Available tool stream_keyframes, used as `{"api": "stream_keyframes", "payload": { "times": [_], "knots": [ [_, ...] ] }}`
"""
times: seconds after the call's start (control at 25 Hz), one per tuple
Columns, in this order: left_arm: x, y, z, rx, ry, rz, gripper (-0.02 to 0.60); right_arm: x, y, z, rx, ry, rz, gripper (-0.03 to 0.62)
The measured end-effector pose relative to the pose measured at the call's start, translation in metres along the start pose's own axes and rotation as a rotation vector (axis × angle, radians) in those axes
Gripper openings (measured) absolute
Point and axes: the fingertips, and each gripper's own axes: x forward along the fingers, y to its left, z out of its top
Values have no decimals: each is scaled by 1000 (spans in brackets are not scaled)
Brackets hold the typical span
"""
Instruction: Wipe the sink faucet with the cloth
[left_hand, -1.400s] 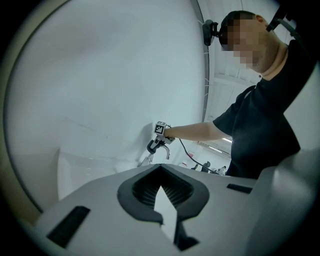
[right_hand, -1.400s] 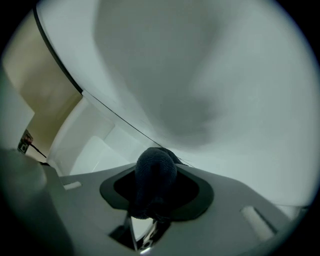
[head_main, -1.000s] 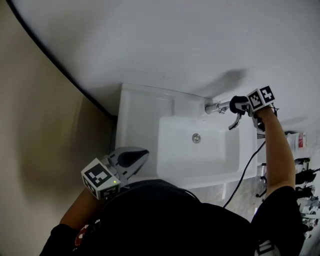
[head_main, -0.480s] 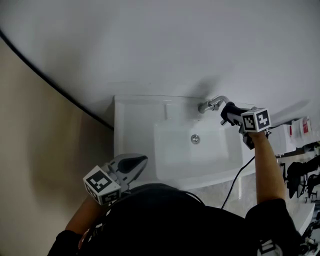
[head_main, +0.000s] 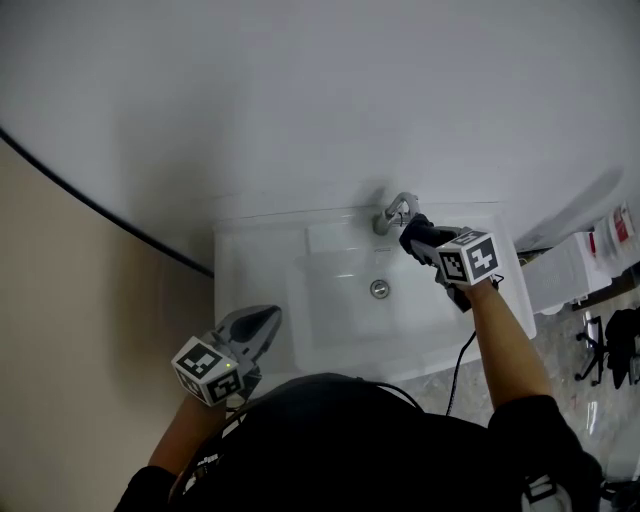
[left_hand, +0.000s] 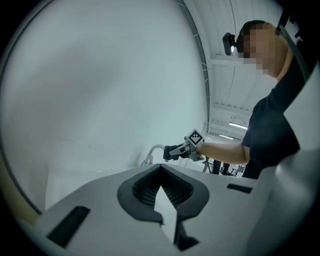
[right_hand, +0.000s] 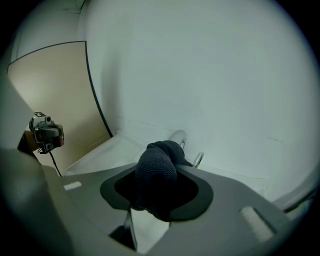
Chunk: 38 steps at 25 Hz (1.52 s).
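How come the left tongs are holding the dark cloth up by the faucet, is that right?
Not quite. It is the right tongs that hold the dark cloth up by the faucet, as the right gripper view shows. The left tongs are shut with nothing in them.

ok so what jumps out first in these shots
The dark cloth bunched in the jaws of the right hand-held gripper stands out most, held right by the chrome faucet at the back of the white sink. The left hand-held gripper is shut and empty, near the sink's front left corner.
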Motion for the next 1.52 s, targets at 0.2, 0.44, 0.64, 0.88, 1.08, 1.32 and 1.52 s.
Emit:
{"api": "stream_keyframes", "payload": {
  "times": [0.2, 0.44, 0.64, 0.88, 1.08, 1.32, 1.52],
  "knots": [
    [19, -29, 24, 38, -21, 45, -8, -3, 1, -10, 82, -109, 70, 141],
    [18, -41, 19, 39, -12, 38, -8, 2, -3, -19, 155, -160, 87, 143],
    [2, -29, 19, 9, -26, 19, -8, 5, 1, -24, 181, -128, 78, 143],
    [-13, -19, 14, 3, -25, -15, -8, 5, 9, -50, 173, -17, 108, 143],
    [-11, -29, 15, 8, -5, 23, -8, -8, -23, -60, 200, -69, 90, 143],
    [28, -29, 10, 6, 17, 169, -8, 22, -83, -6, 140, -293, 155, 143],
    [73, -45, 9, -94, -38, 278, -8, 32, -94, 32, 24, -413, 322, 143]
  ]
}}
